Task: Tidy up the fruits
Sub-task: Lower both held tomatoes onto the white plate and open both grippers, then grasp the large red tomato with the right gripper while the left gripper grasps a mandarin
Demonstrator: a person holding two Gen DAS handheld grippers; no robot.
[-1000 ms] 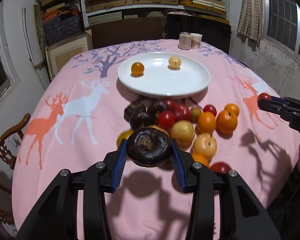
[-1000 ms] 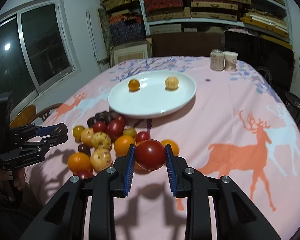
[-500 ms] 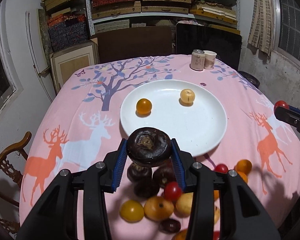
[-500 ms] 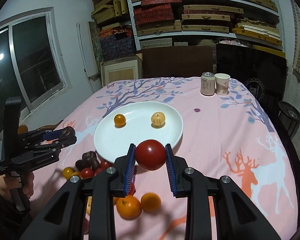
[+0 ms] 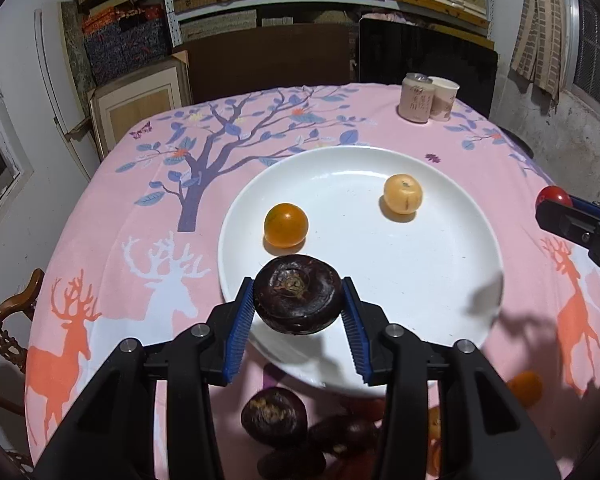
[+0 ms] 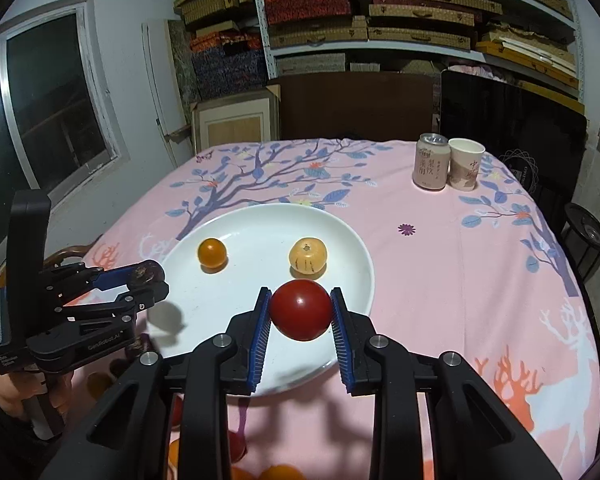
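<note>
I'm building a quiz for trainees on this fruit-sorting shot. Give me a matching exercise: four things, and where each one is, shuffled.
Things:
1. dark brown fruit
2. red tomato
3. small orange fruit
4. drink can

Places:
A. beside the paper cup
B. lying on the white plate
C. held in the left gripper
D. held in the right gripper

Pairs: 1-C, 2-D, 3-B, 4-A

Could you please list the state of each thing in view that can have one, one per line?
Left claw: shut on the dark fruit, held over the plate's near edge.
Right claw: shut on the red tomato, held over the plate.
White plate: holds two fruits.
Orange fruit: resting on the plate.
Pale yellow fruit: resting on the plate.
Drink can: upright, beside the cup.
Paper cup: upright.
</note>
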